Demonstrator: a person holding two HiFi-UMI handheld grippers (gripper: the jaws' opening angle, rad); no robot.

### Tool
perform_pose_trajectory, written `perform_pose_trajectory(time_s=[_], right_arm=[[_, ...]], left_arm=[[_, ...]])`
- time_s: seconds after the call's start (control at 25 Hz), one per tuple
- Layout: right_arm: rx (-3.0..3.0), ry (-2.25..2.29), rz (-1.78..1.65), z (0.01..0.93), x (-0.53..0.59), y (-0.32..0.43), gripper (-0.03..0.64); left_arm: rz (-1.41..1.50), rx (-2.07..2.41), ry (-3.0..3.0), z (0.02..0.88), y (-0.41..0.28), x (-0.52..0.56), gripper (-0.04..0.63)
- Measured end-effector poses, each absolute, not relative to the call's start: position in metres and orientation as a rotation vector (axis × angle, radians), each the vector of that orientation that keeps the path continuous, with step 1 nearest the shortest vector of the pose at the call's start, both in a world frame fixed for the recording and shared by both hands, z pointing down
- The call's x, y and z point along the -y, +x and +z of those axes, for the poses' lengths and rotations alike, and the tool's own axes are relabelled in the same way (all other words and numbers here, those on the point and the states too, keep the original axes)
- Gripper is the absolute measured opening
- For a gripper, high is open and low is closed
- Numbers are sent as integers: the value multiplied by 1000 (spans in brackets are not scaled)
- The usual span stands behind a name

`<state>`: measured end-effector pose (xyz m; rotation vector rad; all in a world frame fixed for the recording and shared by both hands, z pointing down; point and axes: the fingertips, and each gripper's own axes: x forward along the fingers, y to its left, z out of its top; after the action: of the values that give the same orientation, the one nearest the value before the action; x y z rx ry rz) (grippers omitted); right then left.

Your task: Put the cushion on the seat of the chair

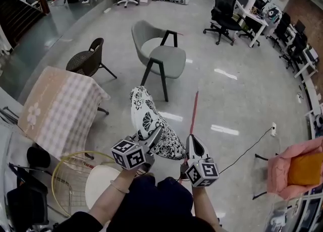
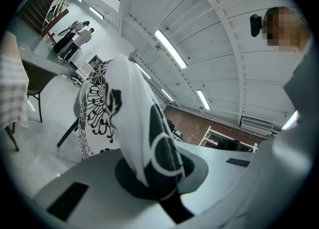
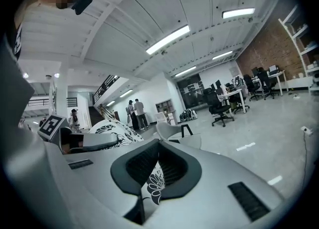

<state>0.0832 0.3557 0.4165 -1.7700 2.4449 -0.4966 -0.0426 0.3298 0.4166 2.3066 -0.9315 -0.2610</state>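
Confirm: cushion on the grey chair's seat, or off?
Off. The left gripper and right gripper pinch the cushion in mid-air; the grey chair stands empty.

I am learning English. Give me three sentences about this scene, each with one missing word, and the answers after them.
1. The jaws of the left gripper and the right gripper are shut on the ____.
2. The grey chair ahead has nothing on its ____.
3. The checked cloth lies to the person's ____.

Missing words: cushion; seat; left.
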Motion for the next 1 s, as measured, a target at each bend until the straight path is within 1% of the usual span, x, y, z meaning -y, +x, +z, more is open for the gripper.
perform_pose_trajectory(time_s=[0.24, 0.64, 1.0], right_arm=[[-2407, -1799, -487, 414, -350, 73, 5], [-2415, -1761, -498, 415, -331, 62, 6], [-2429, -1734, -532, 421, -281, 72, 6]], left_arm=[[-261, 905, 2302, 420, -57, -326, 23], [-269, 888, 2273, 427, -61, -314, 23], [-268, 912, 2261, 428, -51, -264, 23]])
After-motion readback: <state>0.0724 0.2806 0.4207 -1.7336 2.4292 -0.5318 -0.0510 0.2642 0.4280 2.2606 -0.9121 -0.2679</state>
